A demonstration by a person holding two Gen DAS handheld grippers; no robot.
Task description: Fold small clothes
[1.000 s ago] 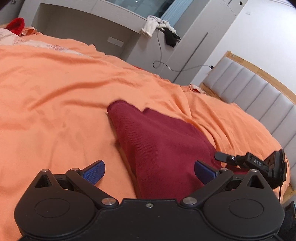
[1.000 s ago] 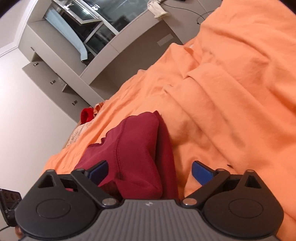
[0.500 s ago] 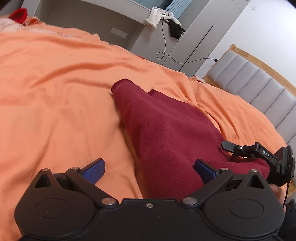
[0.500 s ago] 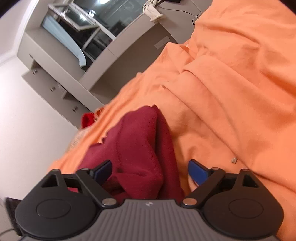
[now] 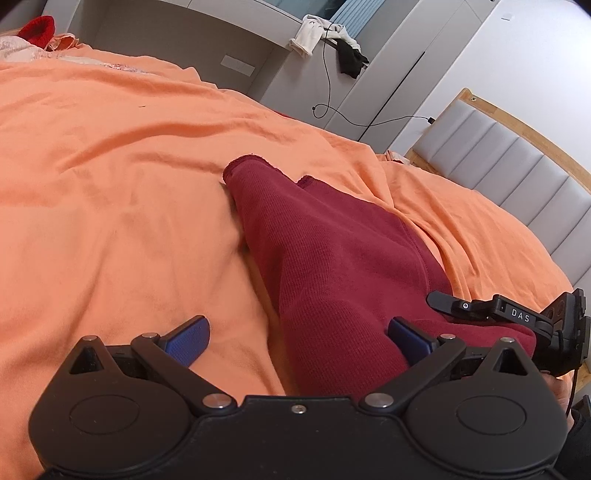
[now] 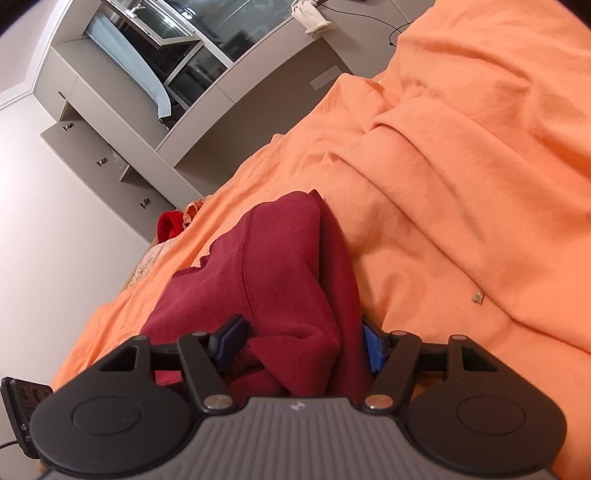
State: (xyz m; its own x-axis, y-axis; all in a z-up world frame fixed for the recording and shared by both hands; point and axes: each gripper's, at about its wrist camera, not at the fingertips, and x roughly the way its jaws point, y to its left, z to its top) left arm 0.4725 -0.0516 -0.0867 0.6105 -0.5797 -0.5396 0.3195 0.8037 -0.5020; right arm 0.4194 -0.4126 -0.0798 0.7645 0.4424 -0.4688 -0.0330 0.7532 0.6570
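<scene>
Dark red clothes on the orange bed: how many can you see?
2: a dark red knit garment between the grippers mid-bed, and a bright red bundle at the bed's far edge. More may be hidden.

The garment (image 5: 332,266) is dark red all over, with a fine ribbed knit and stitching in the same red. The bedsheet (image 5: 110,184) under it is plain orange. The left tongs (image 5: 298,338) have a black body and blue, finely textured pads (image 5: 188,338). The right tongs (image 6: 300,341) have black arms, a ridged grey base and blue pads (image 6: 373,349). The headboard (image 5: 517,166) is light grey, padded in panels, with a pale wood frame. The cabinets (image 6: 122,92) are grey.
</scene>
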